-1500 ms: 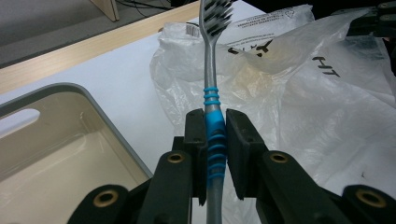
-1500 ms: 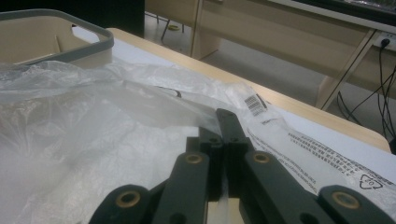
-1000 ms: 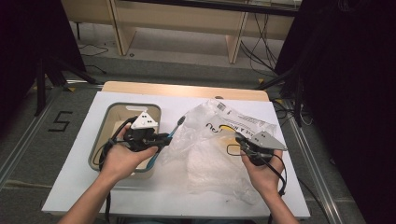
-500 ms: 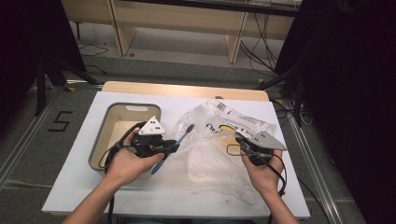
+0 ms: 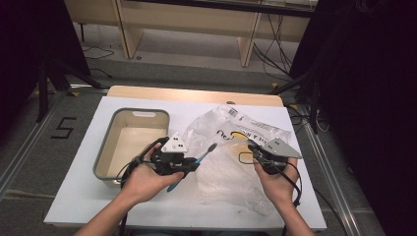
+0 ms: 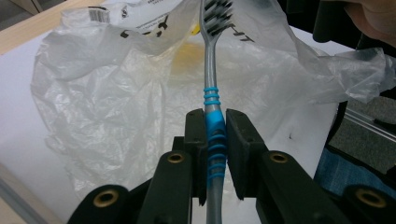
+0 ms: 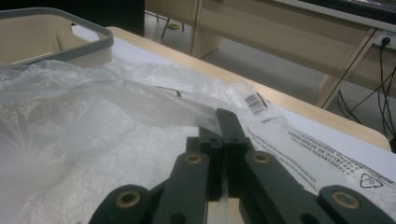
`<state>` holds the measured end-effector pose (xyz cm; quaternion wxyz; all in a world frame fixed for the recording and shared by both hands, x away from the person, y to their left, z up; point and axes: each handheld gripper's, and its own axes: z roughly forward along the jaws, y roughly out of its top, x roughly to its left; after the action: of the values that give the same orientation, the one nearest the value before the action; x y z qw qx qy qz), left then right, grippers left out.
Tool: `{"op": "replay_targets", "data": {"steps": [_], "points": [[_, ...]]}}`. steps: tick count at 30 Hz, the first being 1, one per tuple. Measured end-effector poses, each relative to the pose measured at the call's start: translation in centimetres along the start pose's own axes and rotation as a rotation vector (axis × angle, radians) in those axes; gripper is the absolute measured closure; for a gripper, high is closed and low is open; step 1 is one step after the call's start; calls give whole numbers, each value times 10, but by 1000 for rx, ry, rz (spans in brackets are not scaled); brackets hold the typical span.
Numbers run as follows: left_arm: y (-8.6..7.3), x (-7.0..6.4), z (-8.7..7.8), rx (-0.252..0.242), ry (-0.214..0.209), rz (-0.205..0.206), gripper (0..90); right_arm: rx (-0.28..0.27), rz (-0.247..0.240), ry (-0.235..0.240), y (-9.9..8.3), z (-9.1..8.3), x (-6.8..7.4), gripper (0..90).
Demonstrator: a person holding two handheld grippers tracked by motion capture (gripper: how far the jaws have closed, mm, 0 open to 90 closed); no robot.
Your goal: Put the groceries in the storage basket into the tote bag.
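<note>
**Toothbrush at the bag's mouth**

At nine o'clock on the table sits the grey-rimmed bin, seemingly empty, well apart from any likely path. Just beside it, my left gripper clamps the blue-and-grey toothbrush on its ribbed handle, bristles aimed toward three o'clock at the clear plastic bag; I judge that grip keeps the head free to enter first. My right gripper is pinched on the bag's edge, apparently lifting it to keep the mouth open. Slack film folds sag across the opening and could snag the bristles.
</note>
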<state>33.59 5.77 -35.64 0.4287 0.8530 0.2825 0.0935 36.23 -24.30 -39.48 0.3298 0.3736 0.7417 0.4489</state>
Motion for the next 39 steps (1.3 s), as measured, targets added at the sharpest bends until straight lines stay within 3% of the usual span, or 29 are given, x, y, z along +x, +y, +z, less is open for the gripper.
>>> {"op": "replay_targets", "data": {"steps": [11,23,39], "points": [[-3,-9,20,53,-15,17,786,-2,1,0,0,0,0,900],[1,-18,41,90,24,59,786,-5,5,0,1,-1,0,900],[7,-23,78,150,97,84,786,-9,6,3,2,-2,0,900]]}}
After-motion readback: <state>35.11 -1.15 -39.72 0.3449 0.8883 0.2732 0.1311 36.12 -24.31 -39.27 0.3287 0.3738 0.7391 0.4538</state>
